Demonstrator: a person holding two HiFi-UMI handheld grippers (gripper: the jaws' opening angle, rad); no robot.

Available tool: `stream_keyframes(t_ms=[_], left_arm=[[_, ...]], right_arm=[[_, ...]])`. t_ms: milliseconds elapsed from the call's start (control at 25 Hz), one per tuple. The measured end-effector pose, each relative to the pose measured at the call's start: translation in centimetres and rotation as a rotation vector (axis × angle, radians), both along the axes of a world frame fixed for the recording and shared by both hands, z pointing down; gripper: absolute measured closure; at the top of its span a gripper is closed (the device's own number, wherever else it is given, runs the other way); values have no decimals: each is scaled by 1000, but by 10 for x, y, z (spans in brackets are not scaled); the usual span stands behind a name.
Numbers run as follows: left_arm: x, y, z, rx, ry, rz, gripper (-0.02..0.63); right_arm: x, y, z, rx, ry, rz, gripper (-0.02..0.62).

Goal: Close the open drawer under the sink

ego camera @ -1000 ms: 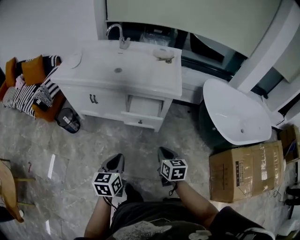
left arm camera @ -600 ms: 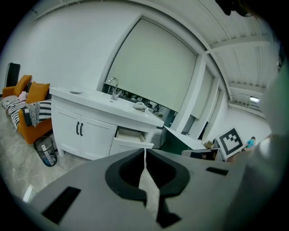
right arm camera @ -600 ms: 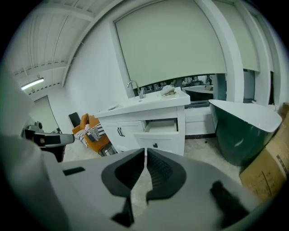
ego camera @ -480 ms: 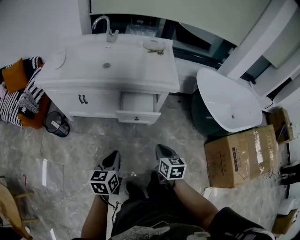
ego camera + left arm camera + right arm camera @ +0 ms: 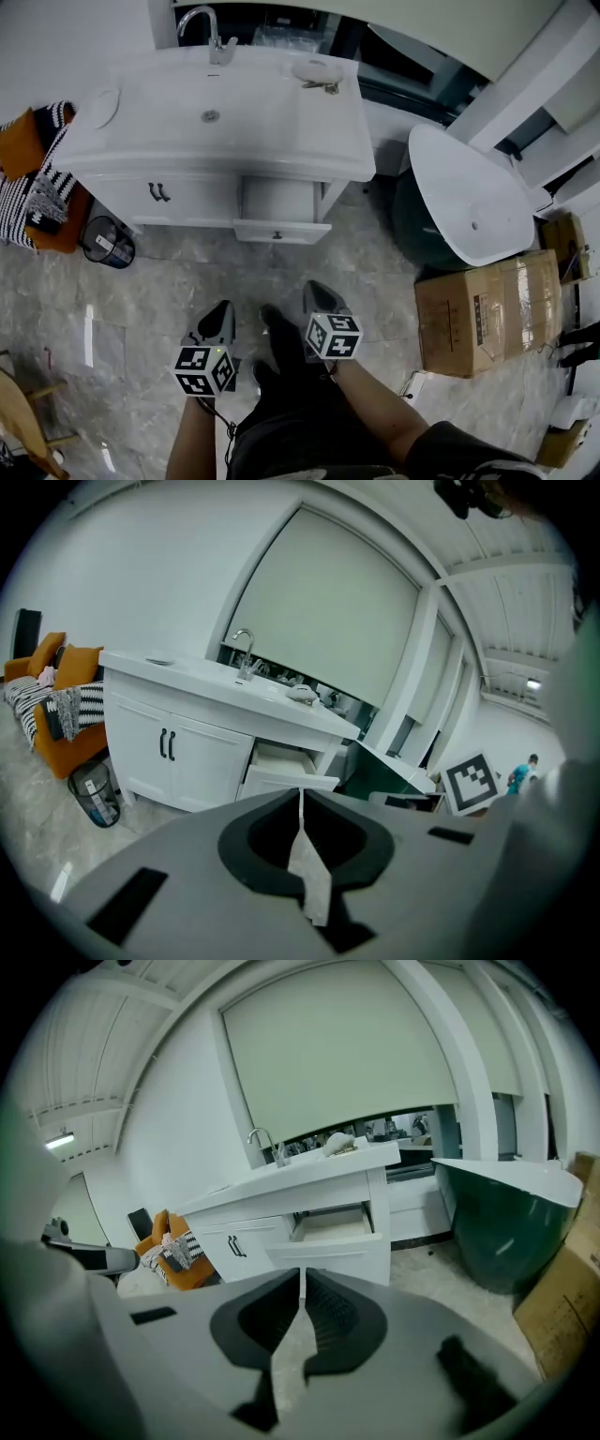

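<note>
Pointing at the far-off drawer (image 5: pixel 281 230), left gripper (image 5: pixel 221 315) and right gripper (image 5: pixel 317 296) show clenched jaws.

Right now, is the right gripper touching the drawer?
Apart. The head view shows a stretch of floor between the right gripper and the drawer.

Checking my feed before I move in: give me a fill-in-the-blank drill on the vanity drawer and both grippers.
The drawer under the sink stands ___.
In the head view it lies to the ___ of the two cabinet doors.
The left gripper and right gripper both have their jaws ___.
Missing words: open; right; shut.
</note>
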State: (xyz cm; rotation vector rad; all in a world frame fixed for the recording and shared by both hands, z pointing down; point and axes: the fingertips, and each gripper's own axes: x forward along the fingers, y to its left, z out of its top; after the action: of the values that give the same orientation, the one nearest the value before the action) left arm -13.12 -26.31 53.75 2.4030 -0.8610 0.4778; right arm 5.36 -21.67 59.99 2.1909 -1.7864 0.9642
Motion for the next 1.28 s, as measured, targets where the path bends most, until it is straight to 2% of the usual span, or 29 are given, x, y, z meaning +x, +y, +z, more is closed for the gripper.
stream_keyframes(t_ms=[160,320,480,560,640,760,880,1040,1200,1280], left_arm=[[4,-24,22,-24,-12,-42,583],[15,-39,41,-35,-25,-46,583],[25,-50,62,-66,-28,-58,583],[32,-59,74,-75,-27,-66,583],[37,-71,84,-72,-38,-73,583],[40,-85,99,-74,-54,-94,583],[45,-96,114,-85,-58,-102,583],[51,-110,137,-102,-70,-109,583],[60,-118,155,-113,-84,-105,583],[63,-121,162,-119,-93,-100,583]], right_arm=[[4,-25,28,-22,-5,7,563],[15,-42,44,-16,-11,44,563],[20,-52,73,-56,-20,41,559],[21,-63,88,-51,-39,36,529],[22,-79,103,-45,-38,24,455],[22,-99,125,-59,-11,13,427],[28,-117,143,-62,-16,52,389],[29,-141,167,-74,-46,80,381],[32,-153,184,-107,17,50,383],[35,-155,193,-122,16,51,383]])
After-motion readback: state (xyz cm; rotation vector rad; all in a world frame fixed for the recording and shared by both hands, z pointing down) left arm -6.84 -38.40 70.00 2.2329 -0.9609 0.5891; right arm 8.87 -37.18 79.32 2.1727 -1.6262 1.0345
